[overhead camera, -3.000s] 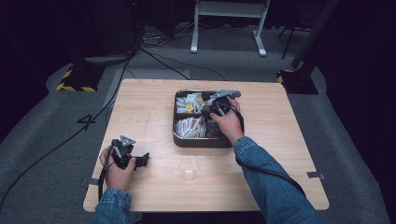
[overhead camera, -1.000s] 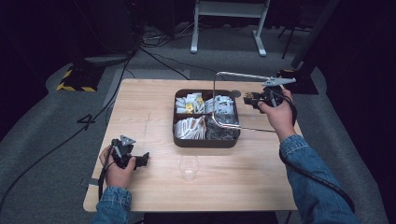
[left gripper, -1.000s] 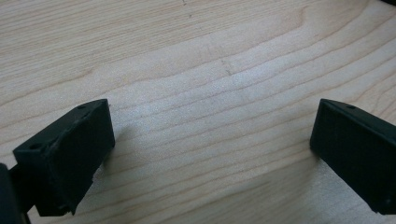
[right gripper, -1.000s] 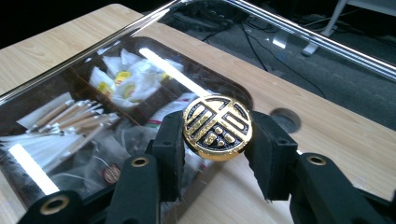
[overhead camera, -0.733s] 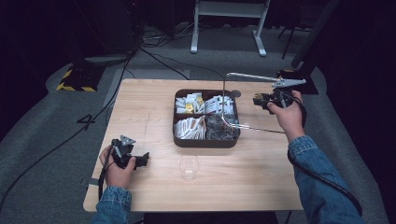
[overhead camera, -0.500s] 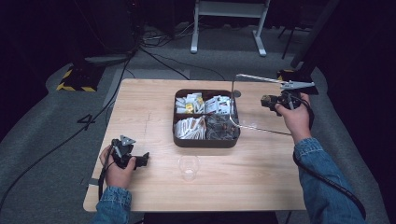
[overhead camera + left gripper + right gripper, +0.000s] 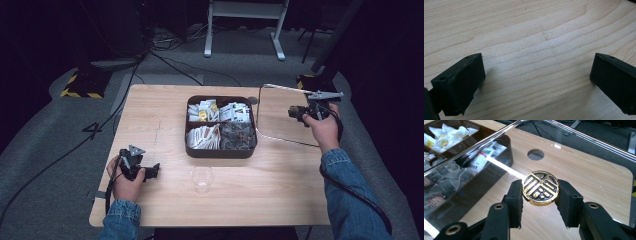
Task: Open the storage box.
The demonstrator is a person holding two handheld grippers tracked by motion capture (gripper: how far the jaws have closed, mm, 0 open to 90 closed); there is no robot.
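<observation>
- Your left gripper (image 7: pixel 150 171) rests on the near-left of the tabletop (image 7: pixel 160 110), jaws spread wide over bare wood with nothing between them.
- A clear cup (image 7: pixel 202 178) stands near the front edge, just this side of the divided box (image 7: pixel 220 151) of sachets in the middle.
- Your right gripper (image 7: pixel 541 202) is clamped on the round gold-and-black knob (image 7: pixel 540 188) of the glass lid (image 7: pixel 287 112), which hangs tilted in the air to the right of the box, over the far-right of the tabletop.
- I judge the step in hand is setting the lid aside: the box is uncovered, the lid not yet down.
- Next, lower it level onto bare wood to the right, clear of the box and the table's edge, before you let go.
</observation>
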